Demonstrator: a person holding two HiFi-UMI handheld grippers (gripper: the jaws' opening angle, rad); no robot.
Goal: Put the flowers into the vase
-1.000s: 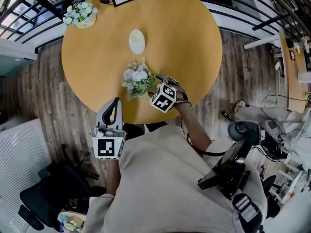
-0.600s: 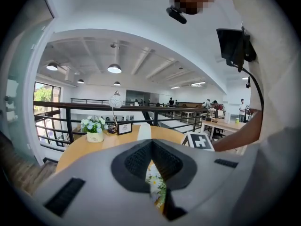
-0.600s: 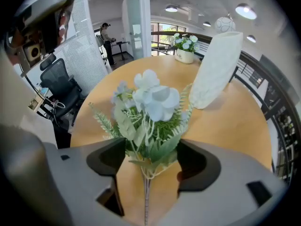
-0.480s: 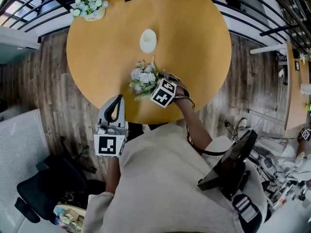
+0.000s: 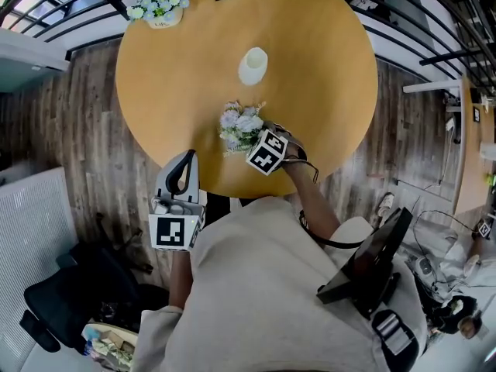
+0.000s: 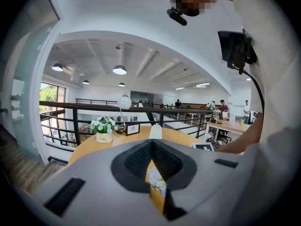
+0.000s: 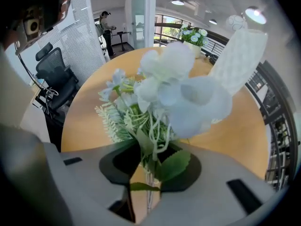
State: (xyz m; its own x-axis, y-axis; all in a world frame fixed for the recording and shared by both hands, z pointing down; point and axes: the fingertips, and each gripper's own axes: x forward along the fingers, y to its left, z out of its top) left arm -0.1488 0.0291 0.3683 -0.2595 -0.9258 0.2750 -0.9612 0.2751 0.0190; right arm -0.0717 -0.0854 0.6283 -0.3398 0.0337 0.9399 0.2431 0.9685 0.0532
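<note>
- The flowers (image 5: 242, 126) are by the table's (image 5: 325, 68) near edge, and their blurred blooms half-hide the white vase (image 5: 253, 65) farther off.
- The right gripper (image 7: 146, 163) has its 2 jaws just closed onto the stems.
- The left gripper (image 5: 183, 161) has its jaws together, holds nothing, and is off the table.

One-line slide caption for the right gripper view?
Right gripper, jaws just closed on the stems of the flowers, white vase behind them on the round table.

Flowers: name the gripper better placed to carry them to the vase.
The right gripper: its jaws have just been closing on the flowers; the left gripper hangs shut, empty, away from them.
</note>
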